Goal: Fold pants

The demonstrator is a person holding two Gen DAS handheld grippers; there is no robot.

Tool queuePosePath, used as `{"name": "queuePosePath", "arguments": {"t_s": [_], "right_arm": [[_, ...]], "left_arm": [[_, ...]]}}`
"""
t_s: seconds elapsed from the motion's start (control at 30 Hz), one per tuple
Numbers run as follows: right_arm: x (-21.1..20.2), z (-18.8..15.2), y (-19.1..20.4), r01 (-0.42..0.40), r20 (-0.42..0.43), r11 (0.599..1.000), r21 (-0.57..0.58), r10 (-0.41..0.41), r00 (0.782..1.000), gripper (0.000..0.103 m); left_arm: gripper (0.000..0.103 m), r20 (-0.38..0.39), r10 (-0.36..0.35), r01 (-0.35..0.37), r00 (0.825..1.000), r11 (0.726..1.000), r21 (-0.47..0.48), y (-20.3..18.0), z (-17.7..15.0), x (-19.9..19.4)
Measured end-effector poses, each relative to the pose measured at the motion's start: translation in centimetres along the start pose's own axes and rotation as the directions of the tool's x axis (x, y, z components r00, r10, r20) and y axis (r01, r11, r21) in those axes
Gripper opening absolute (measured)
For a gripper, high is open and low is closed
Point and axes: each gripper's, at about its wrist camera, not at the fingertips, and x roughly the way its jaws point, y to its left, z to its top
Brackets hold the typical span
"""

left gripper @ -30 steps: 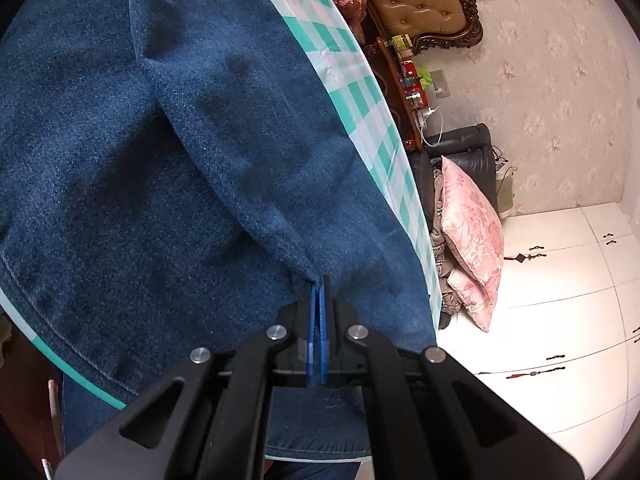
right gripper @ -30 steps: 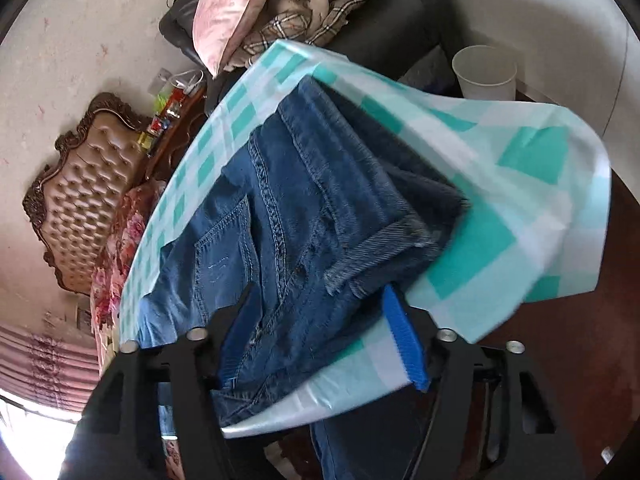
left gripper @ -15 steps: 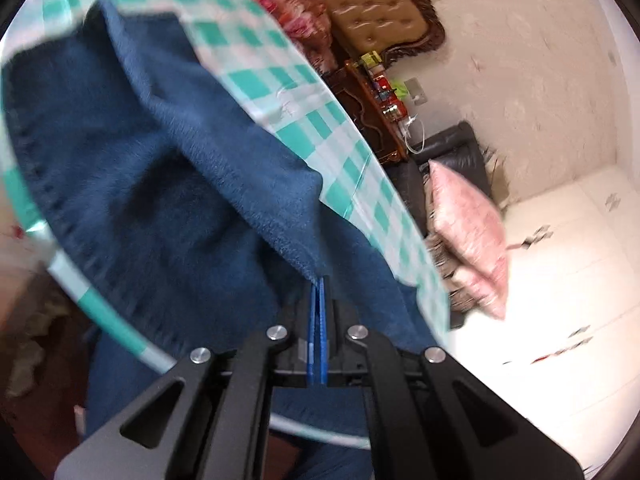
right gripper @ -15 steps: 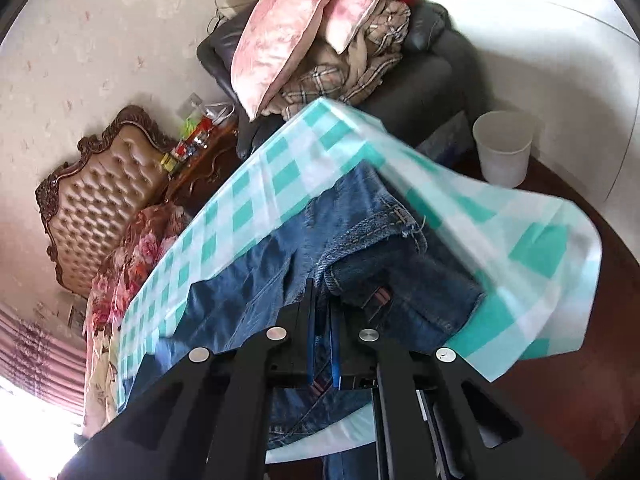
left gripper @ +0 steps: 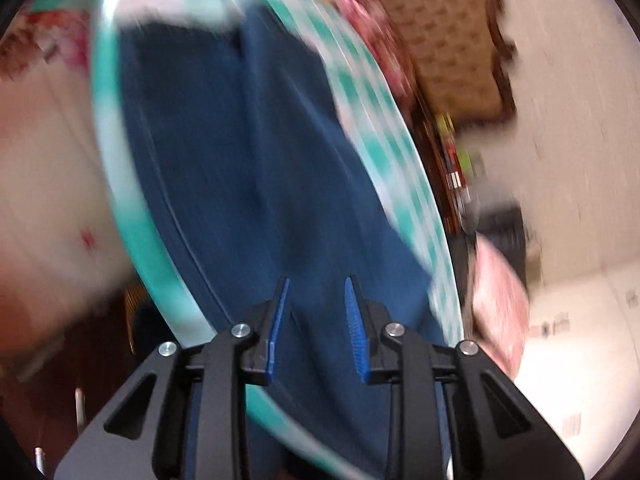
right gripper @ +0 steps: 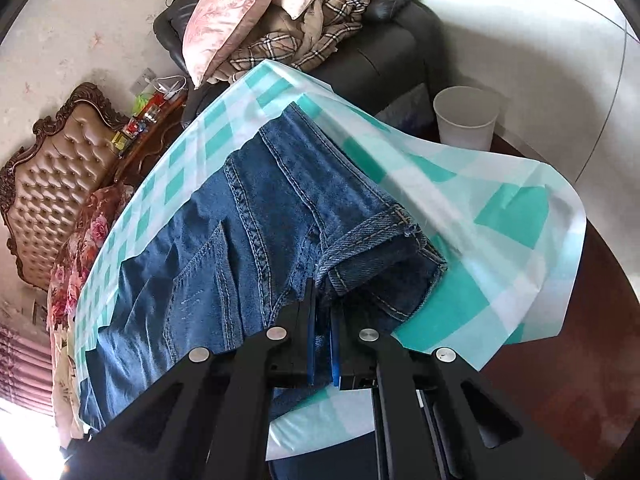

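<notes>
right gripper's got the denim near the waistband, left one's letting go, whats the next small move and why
Probably lift the right gripper and carry the pinched jeans edge across the rest. Its pads are shut on denim, while the left gripper is opening with nothing pinched, so only the right controls the cloth.

Daylit fisheye views; left wrist view motion-blurred, right sharp with corner glare.

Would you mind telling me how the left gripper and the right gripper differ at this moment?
The left gripper is opening, its blue pads apart and clear of the jeans; the right gripper is shut on the jeans near the hem. The left view is blurred, the right sharp. Both point down at the checked tablecloth.
</notes>
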Motion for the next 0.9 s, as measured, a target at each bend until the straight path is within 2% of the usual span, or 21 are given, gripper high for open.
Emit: {"name": "queuePosePath", "arguments": {"t_s": [0.13,0.3,0.37,0.43,0.5,0.6,0.67,0.7,0.77,0.83,0.87,0.9], "right_arm": [[0.0,0.0,0.3,0.007,0.001,1.0,-0.007,-0.007,1.0,0.006],[0.2,0.1,0.6,0.025,-0.003,1.0,-0.016,-0.025,1.0,0.007],[0.4,0.1,0.7,0.03,-0.006,0.999,-0.019,-0.03,1.0,0.007],[0.4,0.2,0.9,0.03,-0.006,0.999,-0.021,-0.03,1.0,0.007],[0.5,0.2,1.1,0.031,-0.006,0.999,-0.025,-0.031,1.0,0.007],[0.6,0.2,1.1,0.03,-0.008,0.999,-0.031,-0.03,1.0,0.007],[0.7,0.1,1.0,0.028,-0.009,0.999,-0.032,-0.029,1.0,0.007],[0.7,0.1,0.9,0.027,-0.01,0.999,-0.031,-0.027,1.0,0.007],[0.7,0.0,0.7,0.025,-0.012,0.999,-0.026,-0.026,1.0,0.007],[0.7,-0.1,0.4,0.025,-0.015,0.999,-0.022,-0.025,1.0,0.007],[0.6,-0.2,0.3,0.024,-0.015,1.0,-0.02,-0.024,1.0,0.007],[0.6,-0.2,0.2,0.021,-0.016,1.0,-0.016,-0.022,1.0,0.007]], "left_arm": [[0.028,0.069,0.04,-0.036,0.997,0.998,-0.049,2.3,5.6,-0.2],[0.031,0.017,0.052,-0.051,0.999,0.998,-0.037,3.1,8.8,1.7],[0.022,0.004,0.051,-0.051,0.999,0.999,-0.012,2.3,9.4,2.4],[0.004,0.007,0.046,-0.047,0.999,0.998,0.051,0.6,9.7,2.4],[0.003,0.021,0.038,-0.04,0.999,0.993,0.115,-1.0,9.8,1.6],[0.003,0.049,0.034,-0.044,0.998,0.97,0.239,-4.2,9.5,-0.2],[0.003,0.058,0.039,-0.056,0.998,0.941,0.332,-6.6,9.2,-0.9],[0.003,0.069,0.045,-0.069,0.997,0.917,0.393,-7.9,8.7,-1.3],[0.003,0.113,0.058,-0.111,0.992,0.829,0.549,-11.2,7.2,-2.3],[0.003,0.133,0.041,-0.116,0.99,0.767,0.631,-13.1,5.3,-3.2],[0.003,0.141,0.034,-0.117,0.989,0.758,0.641,-13.3,4.7,-3.7],[0.003,0.155,0.046,-0.133,0.987,0.776,0.616,-12.7,4.1,-4.2]]}}
